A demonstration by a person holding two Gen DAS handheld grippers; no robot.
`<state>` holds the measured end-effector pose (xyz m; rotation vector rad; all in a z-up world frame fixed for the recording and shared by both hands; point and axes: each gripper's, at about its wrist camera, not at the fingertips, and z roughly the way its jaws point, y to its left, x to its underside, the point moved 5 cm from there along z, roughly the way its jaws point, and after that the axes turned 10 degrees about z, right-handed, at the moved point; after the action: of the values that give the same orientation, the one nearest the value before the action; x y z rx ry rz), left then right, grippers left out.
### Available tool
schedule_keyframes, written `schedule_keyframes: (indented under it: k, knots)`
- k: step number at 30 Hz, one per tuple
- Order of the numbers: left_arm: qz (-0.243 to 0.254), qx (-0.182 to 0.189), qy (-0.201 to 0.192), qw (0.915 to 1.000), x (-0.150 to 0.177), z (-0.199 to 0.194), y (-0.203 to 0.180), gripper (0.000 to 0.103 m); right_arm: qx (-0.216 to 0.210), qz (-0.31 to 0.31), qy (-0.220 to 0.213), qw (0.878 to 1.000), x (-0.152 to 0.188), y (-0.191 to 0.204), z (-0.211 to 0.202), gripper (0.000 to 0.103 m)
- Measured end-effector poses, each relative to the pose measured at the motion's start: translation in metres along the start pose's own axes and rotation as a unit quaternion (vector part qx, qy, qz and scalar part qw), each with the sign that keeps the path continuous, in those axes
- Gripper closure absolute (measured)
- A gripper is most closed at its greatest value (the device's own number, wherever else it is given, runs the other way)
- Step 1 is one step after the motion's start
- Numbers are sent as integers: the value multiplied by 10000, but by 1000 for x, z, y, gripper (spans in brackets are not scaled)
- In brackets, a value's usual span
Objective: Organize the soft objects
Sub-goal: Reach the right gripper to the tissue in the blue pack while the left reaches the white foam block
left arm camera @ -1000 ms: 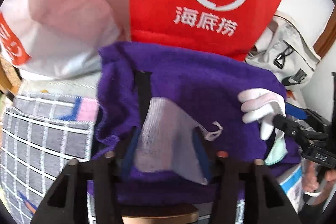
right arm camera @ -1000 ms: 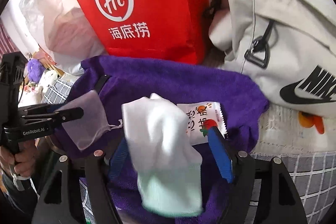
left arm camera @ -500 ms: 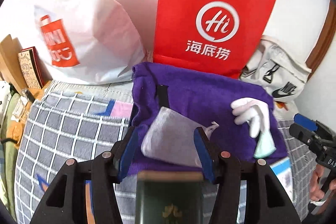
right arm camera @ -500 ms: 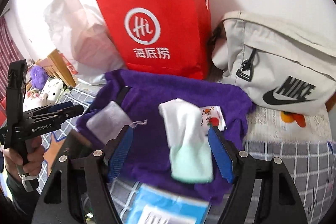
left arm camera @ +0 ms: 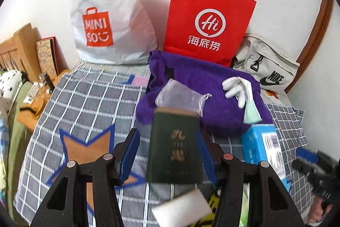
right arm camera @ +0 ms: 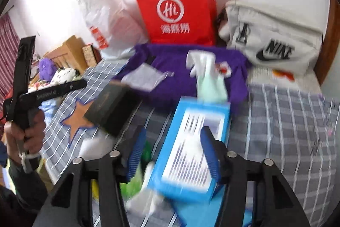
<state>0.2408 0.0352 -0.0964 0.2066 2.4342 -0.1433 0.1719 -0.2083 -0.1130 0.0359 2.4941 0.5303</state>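
A purple towel (left arm camera: 204, 99) lies folded on the checked bedspread (left arm camera: 89, 99), in front of a red paper bag. On it rest a grey mesh pouch (left arm camera: 178, 97) and a white and mint sock (left arm camera: 244, 97). My left gripper (left arm camera: 167, 154) hangs open well short of the towel, nothing between its pads. In the blurred right wrist view the towel (right arm camera: 174, 78), pouch (right arm camera: 144, 76) and sock (right arm camera: 208, 78) lie ahead. My right gripper (right arm camera: 173, 152) is closing with nothing gripped; a blue box lies on the bed under it. A hand holds the left gripper (right arm camera: 84, 84) at the left.
A dark green book (left arm camera: 174, 146) lies under the left fingers, with the blue box (left arm camera: 261, 144) beside it. A red paper bag (left arm camera: 208, 27), a white Miniso bag (left arm camera: 110, 20) and a pale Nike bag (left arm camera: 267, 69) line the wall. A wooden headboard (left arm camera: 19, 50) stands at the left.
Both grippers have drawn back and up from the towel. The pouch and sock stay lying on it. The right jaws have narrowed. The book and blue box have come into view.
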Motion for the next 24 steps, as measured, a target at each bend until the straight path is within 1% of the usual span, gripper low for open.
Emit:
schedule_keyframes:
  k: [3, 7, 10, 13, 14, 15, 16, 17, 20, 24]
  knots:
    - [-45, 128, 25, 9999, 19, -2, -6, 50, -101, -56, 157, 9998, 29, 3, 2, 50]
    - [-25, 109, 158, 9998, 47, -3, -8, 50, -208, -6, 459, 9987, 58, 6, 15, 50]
    - [-142, 116, 228, 9996, 64, -4, -3, 50, -265, 48, 586, 9979, 73, 6, 24, 50]
    - [-209, 134, 305, 9992, 78, -3, 1, 50, -258, 91, 623, 9977, 79, 6, 33, 51]
    - [-237, 108, 323, 9991, 81, -3, 2, 50, -236, 90, 615, 9978, 81, 7, 35, 54]
    - [-266, 101, 357, 9990, 85, -2, 4, 50, -217, 84, 631, 9977, 82, 7, 39, 67]
    - [-272, 111, 375, 9989, 88, -2, 4, 50, -199, 98, 668, 9975, 84, 6, 42, 89]
    - [-267, 117, 391, 9988, 90, -2, 4, 50, -240, 131, 721, 9970, 86, 6, 44, 95]
    - [-268, 93, 408, 9988, 96, -2, 4, 50, -215, 73, 563, 9982, 88, 7, 40, 97]
    - [-285, 85, 418, 9987, 100, -4, 5, 50, -462, -9, 360, 9983, 90, 11, 17, 97]
